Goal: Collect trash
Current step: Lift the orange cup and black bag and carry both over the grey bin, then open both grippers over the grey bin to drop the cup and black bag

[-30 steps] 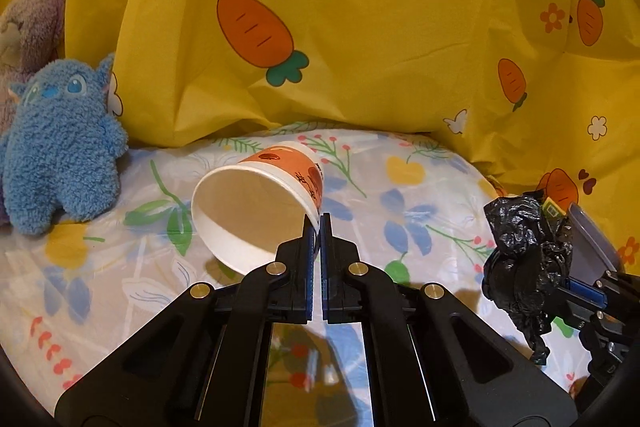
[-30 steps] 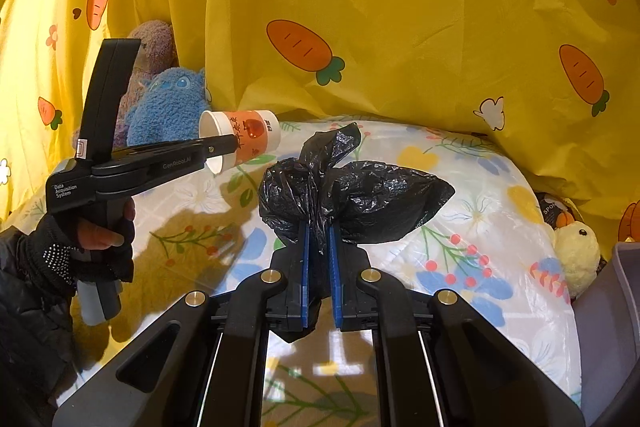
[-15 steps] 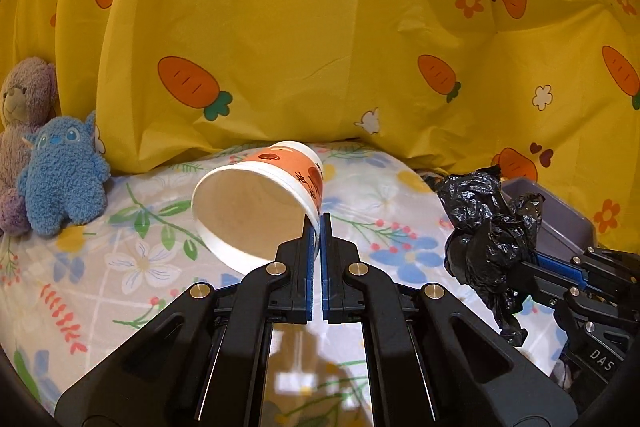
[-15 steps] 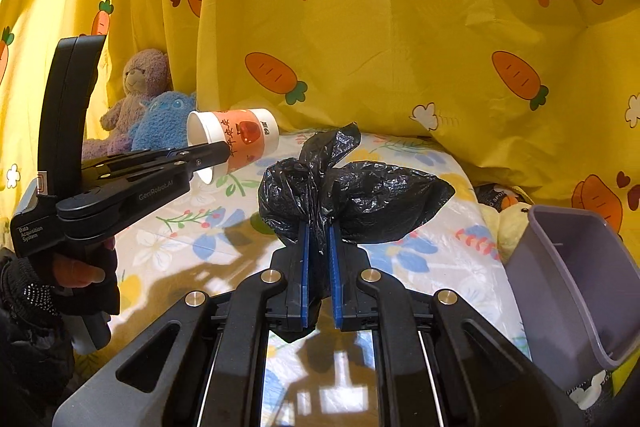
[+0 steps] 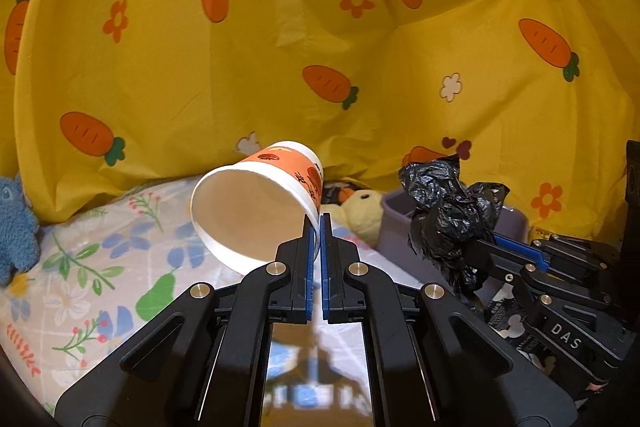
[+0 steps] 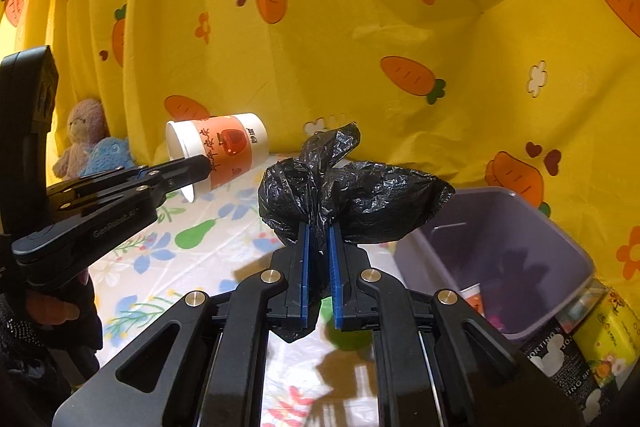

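In the left wrist view, our left gripper (image 5: 320,223) had its fingers (image 5: 309,251) pressed together on the wall of the paper cup (image 5: 256,203), one finger inside the rim and one outside. We judged that pinch sensible: a thin rim gives the blue pads a firm bite, and the cup hung to the left of the fingers, mouth toward the camera, clear of the flowered bed sheet (image 5: 100,267) beneath it. To the right of the fingers our right gripper (image 5: 476,247) carried the black plastic bag (image 5: 448,215), and just beyond it showed the rim of the purple bin (image 5: 394,205), with a yellow plush duck (image 5: 362,209) beside that. A blue plush toy (image 5: 16,231) sat far to the left, against the yellow carrot-print curtain (image 5: 280,47).

In the right wrist view, our right gripper (image 6: 318,231) was clamped on the bunched neck of the black plastic bag (image 6: 360,199), so the crumpled bulk swelled above and to either side of the fingers (image 6: 305,263). Holding it at the gathered part kept the loose film from slipping out, as we saw it. The purple bin (image 6: 556,231) stood open to the right of the fingers and lower, with something already lying in it, and some printed packages (image 6: 592,347) stood against its near side. To the left our left gripper (image 6: 200,167) held the paper cup (image 6: 224,151) aloft over the bed. Both pieces of trash seemed raised for dropping into the bin, the bag being the nearer.
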`<state>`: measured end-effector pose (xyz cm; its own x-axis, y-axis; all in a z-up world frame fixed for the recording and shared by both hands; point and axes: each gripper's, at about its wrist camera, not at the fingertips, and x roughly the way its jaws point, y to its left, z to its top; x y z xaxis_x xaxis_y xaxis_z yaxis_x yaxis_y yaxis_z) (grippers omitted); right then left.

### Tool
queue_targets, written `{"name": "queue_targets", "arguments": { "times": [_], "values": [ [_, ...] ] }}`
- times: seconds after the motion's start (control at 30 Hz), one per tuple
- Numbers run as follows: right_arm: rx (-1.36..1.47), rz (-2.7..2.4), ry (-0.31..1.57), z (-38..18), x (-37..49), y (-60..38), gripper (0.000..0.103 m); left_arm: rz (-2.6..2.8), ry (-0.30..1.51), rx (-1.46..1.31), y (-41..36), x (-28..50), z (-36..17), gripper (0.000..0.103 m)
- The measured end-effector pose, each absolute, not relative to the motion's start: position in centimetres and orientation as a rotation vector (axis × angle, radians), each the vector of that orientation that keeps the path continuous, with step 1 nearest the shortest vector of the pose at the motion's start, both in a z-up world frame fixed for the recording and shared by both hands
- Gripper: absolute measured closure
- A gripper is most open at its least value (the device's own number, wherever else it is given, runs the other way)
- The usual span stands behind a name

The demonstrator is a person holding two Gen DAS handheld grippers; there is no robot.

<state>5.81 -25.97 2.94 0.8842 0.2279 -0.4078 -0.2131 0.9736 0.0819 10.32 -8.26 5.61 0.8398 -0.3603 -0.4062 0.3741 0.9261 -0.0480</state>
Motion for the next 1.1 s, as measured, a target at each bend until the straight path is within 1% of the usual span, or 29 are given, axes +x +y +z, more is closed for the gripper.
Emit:
{"name": "queue_targets", "arguments": {
  "times": [0.17,0.47,1.1],
  "values": [
    [0.059,0.093,0.401,3.7,6.1,-29.9,0.093,-0.492,0.41,0.042,-12.8,10.6,6.6,0.101],
    [0.098,-0.049,0.442,2.8,7.8,-34.9,0.093,-0.634,0.459,0.006,-18.4,12.8,6.1,0.101],
    [0.131,-0.101,0.521,0.7,10.1,-37.9,0.092,-0.806,0.57,-0.089,-23.2,16.2,3.6,0.101]
  ]
}}
